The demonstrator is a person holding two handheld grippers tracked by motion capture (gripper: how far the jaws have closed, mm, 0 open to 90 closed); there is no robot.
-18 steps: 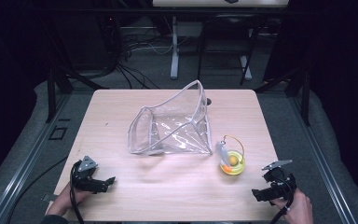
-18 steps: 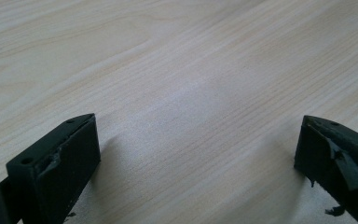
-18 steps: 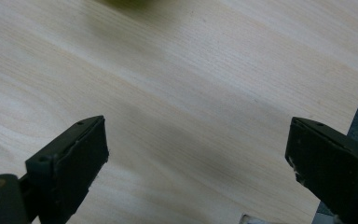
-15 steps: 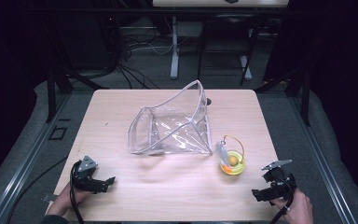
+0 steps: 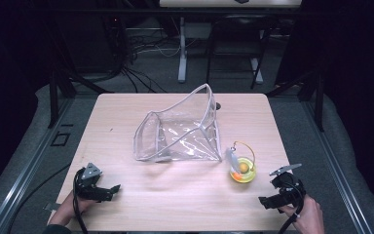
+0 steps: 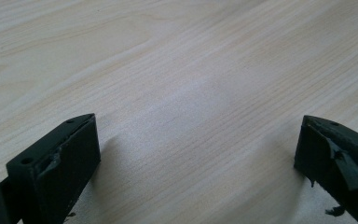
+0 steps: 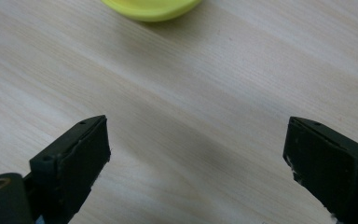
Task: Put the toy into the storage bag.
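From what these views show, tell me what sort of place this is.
Probably a lab or recording workspace, not a home: a bare light wooden table on dark carpet, loose black cables on the floor behind, and black metal framing beside it.

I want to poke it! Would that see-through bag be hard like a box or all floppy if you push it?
Probably floppy: the clear bag looks like thin, wrinkled film, and one side sags. It likely weighs little and may slide on the smooth table. Its shiny surface could be slippery for the left gripper.
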